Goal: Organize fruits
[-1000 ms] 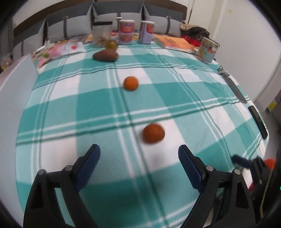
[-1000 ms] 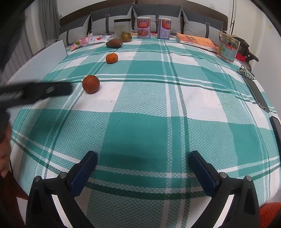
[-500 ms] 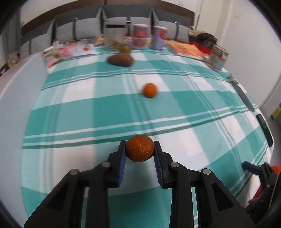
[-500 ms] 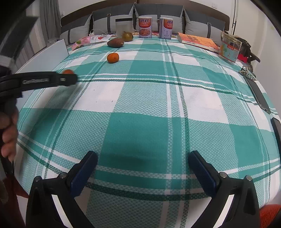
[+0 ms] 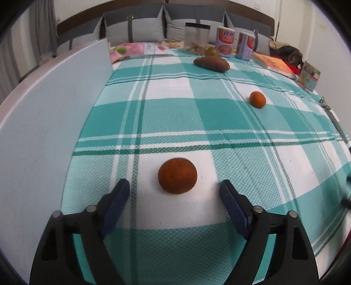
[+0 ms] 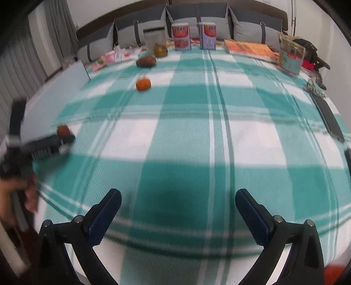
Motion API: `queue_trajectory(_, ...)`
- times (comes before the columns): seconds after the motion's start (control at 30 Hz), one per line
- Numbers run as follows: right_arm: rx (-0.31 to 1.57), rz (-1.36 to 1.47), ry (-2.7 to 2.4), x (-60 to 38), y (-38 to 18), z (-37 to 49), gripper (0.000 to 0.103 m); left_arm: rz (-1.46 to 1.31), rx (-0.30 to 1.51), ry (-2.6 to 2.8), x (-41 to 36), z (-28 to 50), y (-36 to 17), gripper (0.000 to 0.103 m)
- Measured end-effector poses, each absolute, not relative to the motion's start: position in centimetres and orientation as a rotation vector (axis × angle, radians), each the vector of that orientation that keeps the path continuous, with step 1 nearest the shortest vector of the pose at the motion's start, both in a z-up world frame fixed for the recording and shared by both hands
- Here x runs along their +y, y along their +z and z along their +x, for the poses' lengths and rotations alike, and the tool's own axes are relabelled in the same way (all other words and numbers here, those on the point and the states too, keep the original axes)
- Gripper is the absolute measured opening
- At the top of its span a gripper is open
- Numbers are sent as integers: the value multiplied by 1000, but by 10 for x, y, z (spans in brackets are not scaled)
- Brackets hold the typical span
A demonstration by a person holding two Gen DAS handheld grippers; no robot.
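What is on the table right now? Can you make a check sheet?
Surface: teal-and-white checked tablecloth.
Job's things: near orange lying loose between the left gripper's fingers; far orange; brown fruit; green fruit.
Clutter: two cans, clear jar, orange book, white board.
Grippers: left open; right gripper open, empty.
Cables: nothing seen.
Surroundings: grey cushions.

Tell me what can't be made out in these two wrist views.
- Round orange fruit near the left tongs: right wrist view, motion blur smears both and the tongs cover its base.
- Clear plastic jar: left wrist view, contents too small.
- Two printed cans: labels unreadable.
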State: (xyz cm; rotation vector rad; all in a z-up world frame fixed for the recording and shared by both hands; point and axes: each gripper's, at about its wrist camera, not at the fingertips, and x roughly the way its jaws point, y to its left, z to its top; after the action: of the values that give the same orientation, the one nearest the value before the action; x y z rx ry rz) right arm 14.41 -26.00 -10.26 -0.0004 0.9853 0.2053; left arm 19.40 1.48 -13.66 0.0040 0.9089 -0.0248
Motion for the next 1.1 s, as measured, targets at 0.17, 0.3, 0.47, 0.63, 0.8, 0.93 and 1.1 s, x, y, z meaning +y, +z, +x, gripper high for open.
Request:
queue_trajectory(0.17,937,-145,300,-240,-50,237,103,8,911,-12,15,195,-137,90)
queue_trajectory(0.3,985,-196,403,-201,-36,345,102,4,913,-12,16,196,-137,91)
queue_trajectory(0.47,1075,-269,430,-138,-56,453,90,3,913,-12,16,196,-138,92)
queue_trajectory(0.63,1125,-391,412,-88,-92,506,82,3,912,-12,15,196,-138,92)
queue_trajectory(0.8,1216,-411,396,-73,-125,526,43,3,912,-12,15,196,-138,92)
queue_trajectory(0.93,1285,-266,388,-97,-122,524,43,4,912,-12,15,197,-138,92)
queue_trajectory(1.1,1308,18,356,-179,-93,484,43,3,911,-12,15,196,-138,92)
